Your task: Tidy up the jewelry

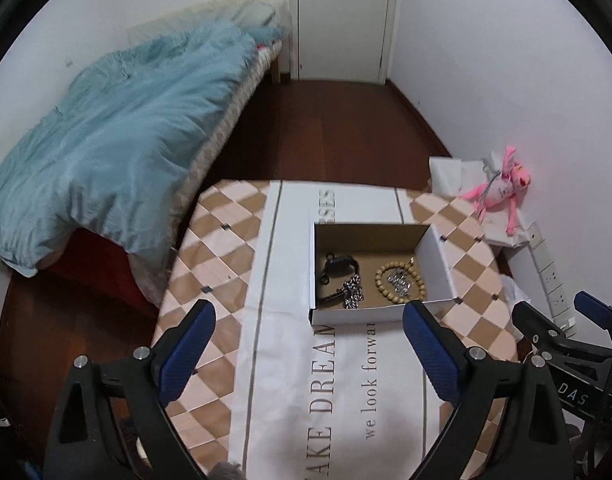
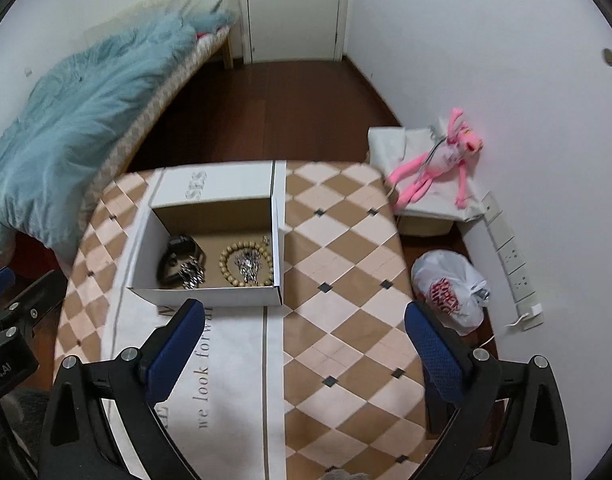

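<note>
Apparently the sorting is finished: bead bracelet [image 1: 400, 280], chain [image 1: 353, 292] and black watch [image 1: 338, 270] all lie inside the white box [image 1: 358, 316]. Left gripper [image 1: 306, 356] and right gripper [image 2: 301, 352] hover near the box, jaws wide and empty; next, probably only withdrawal.

The white table runner [image 1: 338, 380] reads "we look forwar" (cut off by the box [image 1: 370, 316]).
</note>
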`<state>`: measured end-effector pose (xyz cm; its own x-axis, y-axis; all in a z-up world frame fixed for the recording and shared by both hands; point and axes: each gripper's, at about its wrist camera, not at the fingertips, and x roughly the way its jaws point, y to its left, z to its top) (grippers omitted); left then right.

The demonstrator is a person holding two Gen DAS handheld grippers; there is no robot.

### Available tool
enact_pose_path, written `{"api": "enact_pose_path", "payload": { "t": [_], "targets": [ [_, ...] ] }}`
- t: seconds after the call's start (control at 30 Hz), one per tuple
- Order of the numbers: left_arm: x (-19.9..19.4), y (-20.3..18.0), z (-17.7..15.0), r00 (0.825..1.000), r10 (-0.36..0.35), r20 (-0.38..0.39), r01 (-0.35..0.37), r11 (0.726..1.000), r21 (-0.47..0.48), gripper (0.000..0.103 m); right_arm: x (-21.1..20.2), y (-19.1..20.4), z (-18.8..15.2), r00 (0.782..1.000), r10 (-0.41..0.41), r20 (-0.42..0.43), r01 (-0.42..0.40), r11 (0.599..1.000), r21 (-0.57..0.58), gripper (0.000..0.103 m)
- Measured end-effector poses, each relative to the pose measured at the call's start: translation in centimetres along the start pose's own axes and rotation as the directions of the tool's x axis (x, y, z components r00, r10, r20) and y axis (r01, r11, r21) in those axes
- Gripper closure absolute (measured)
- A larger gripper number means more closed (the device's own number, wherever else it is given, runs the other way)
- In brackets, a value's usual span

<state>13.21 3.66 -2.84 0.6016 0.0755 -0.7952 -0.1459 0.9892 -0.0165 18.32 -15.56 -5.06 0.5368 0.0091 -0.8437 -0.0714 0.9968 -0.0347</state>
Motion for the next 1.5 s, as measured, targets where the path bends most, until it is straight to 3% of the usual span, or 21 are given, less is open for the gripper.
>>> {"api": "enact_pose_path", "payload": {
  "t": [0.33, 0.53, 0.73, 1.13, 1.5],
  "targets": [
    [-9.9, 0.2, -1.0, 0.995, 0.041, 0.095, -0.040, 0.999, -0.003, 0.008, -11.8, -1.5, -1.9, 0.990, 0.004, 0.140, -0.007, 1.000, 0.020, 0.001],
    [-14.3, 0.3, -1.1, 0.989, 0.021, 0.148, -0.020, 1.000, -0.007, 0.008, -17.9, -1.8, -2.5, 0.976, -0.015, 0.219, 0.010, 1.000, 0.025, 0.000],
    [-16.3, 0.4, -1.1, 0.987, 0.010, 0.159, -0.008, 1.000, -0.011, 0.008, -21.5, -1.7, -2.9, 0.965, -0.017, 0.263, 0.011, 1.000, 0.026, 0.000],
    [-13.7, 0.2, -1.0, 0.998, 0.001, 0.069, 0.001, 1.000, -0.022, 0.008, -21.3, -1.8, -2.7, 0.973, -0.019, 0.228, 0.012, 0.999, 0.034, 0.000],
    [-9.1, -0.5, 1.6, 0.999, 0.030, 0.020, -0.030, 0.999, -0.014, 0.008, -14.5, -0.9, 2.0, 0.984, -0.035, 0.174, 0.032, 0.999, 0.019, 0.000]
  ]
}}
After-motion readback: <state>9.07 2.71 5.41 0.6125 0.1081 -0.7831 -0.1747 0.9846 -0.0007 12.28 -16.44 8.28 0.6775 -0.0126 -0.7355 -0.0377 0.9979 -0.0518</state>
